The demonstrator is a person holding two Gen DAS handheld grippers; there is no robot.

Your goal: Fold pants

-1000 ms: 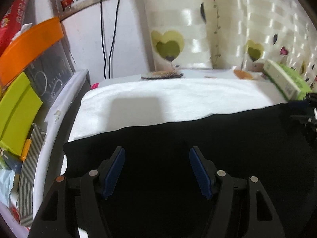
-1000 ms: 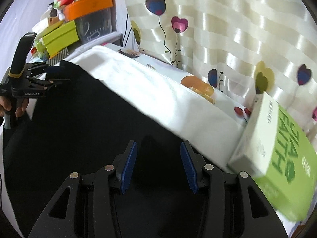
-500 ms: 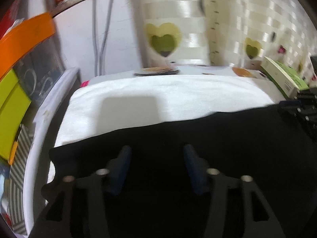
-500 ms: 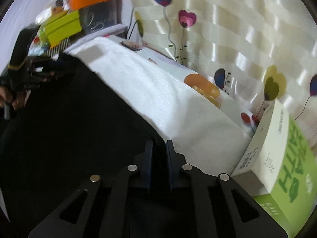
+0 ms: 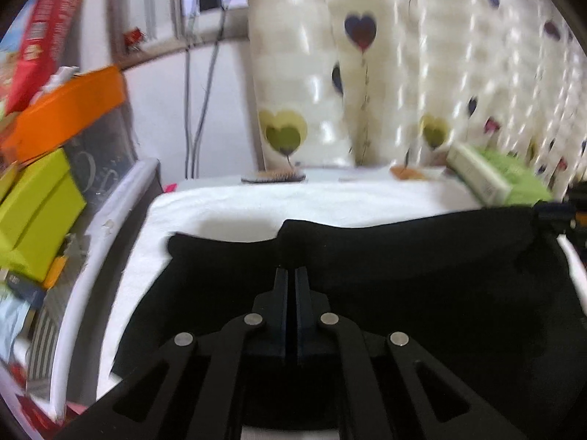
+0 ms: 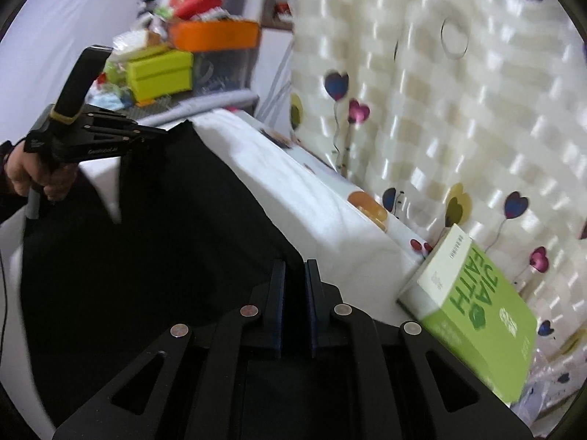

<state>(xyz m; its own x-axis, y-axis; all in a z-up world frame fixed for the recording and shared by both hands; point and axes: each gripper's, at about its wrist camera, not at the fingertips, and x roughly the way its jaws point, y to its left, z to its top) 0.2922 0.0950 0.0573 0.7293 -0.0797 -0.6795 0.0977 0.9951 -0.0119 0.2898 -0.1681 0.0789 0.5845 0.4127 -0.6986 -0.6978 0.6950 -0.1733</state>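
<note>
Black pants (image 5: 403, 267) lie across the white-covered bed (image 5: 256, 205), far edge lifted. Left gripper (image 5: 292, 273) fingers are closed together, pinching that edge. Right gripper (image 6: 294, 271) fingers clamp the fabric near the green box (image 6: 473, 308).

Black gripper (image 6: 295, 275) linkages, silver rivets, blue-padded fingers (image 6: 276, 293); yellow-banded handle
</note>
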